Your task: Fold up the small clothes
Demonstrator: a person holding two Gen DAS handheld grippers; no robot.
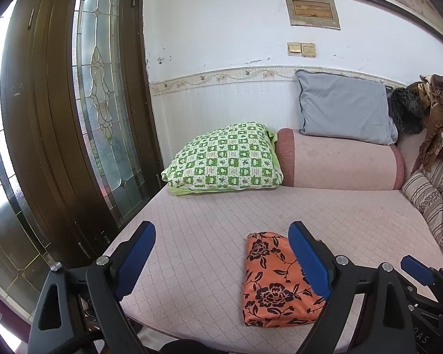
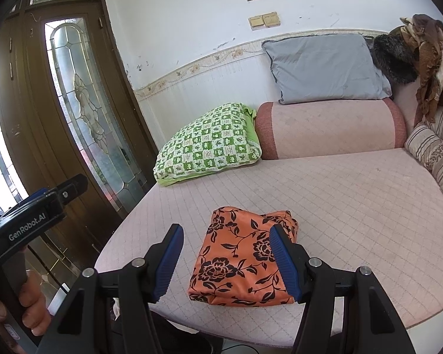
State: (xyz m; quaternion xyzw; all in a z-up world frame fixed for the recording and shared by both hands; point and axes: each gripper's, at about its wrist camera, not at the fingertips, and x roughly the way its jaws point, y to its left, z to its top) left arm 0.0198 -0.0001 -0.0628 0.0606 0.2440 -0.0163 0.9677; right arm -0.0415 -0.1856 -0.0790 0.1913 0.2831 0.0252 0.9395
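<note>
Item: one orange floral garment, lying as a compact rectangular bundle near the front edge of the pink quilted daybed. We judged the folding of this piece complete or nearly so, since its edges looked squared and layered.

Grippers, two. Our left gripper stood spread wide with nothing between its blue pads; the bundle lay beyond and to the right of it, untouched as far as we could tell. Our right gripper stood partly spread above the near edge of the bundle, its pads clear of the cloth and pinching nothing.

Next move, as we judged it: either a final smoothing or tuck at the looser far corner, or lifting the bundle aside, which would call for a low, level approach and a pinch through all layers.

Other stock, counted:
- green checked pillow, one
- grey pillow, one
- pink bolster, one
- striped cushion, one
- glazed wooden door, one
</note>
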